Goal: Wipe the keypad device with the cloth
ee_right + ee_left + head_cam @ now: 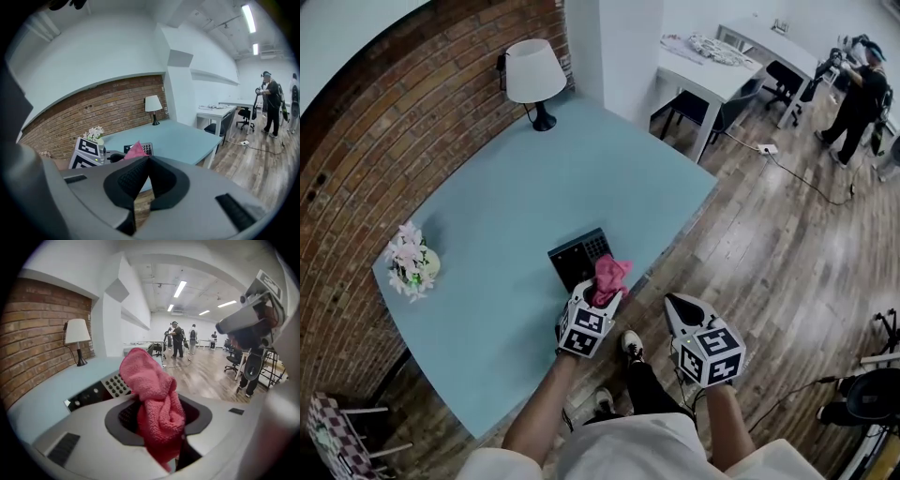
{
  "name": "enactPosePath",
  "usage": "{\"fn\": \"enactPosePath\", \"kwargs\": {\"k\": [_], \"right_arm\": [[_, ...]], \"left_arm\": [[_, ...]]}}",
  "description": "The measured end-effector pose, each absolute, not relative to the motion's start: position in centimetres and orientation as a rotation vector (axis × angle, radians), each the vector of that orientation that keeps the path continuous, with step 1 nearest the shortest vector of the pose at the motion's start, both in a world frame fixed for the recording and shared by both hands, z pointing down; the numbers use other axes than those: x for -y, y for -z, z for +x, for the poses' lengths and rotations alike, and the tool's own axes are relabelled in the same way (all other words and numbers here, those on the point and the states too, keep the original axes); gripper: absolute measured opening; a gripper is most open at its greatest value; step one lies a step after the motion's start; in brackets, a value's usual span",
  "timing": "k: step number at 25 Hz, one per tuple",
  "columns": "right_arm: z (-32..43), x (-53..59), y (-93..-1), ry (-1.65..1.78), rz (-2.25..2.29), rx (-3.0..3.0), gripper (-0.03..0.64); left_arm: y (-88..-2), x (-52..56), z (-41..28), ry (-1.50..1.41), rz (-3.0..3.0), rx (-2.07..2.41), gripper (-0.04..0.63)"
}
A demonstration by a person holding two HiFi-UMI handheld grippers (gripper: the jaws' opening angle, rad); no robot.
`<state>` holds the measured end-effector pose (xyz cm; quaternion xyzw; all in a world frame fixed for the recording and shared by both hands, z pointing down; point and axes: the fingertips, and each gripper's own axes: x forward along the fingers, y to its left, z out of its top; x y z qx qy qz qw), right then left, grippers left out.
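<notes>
Pinching soft, limp cloth [610,274] in left gripper [598,298], over keypad device [575,258] at near edge of worktop [516,197]. Noted right gripper [679,306] closed, empty; could steady the probably light device by its sides.

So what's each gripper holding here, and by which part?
Left gripper pinches the pink cloth by one bunched end; right gripper is shut and empty.
</notes>
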<state>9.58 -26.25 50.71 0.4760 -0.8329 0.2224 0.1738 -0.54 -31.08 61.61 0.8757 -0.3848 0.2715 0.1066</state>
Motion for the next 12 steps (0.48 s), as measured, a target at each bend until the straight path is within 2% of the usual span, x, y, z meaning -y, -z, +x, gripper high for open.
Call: {"fn": "enactPosePath", "kwargs": {"k": [8,12], "right_arm": [[8.0,25.7,-43.1,-0.452,1.473,2.454,0.008],[6.3,22.2,-41.1,-0.402,1.490,2.453,0.008]], "left_arm": [[-50.5,28.7,-6.3,-0.528,2.663,1.354,0.202],[-47.8,23.7,-10.1,-0.427,2.626,1.405,0.202]]}}
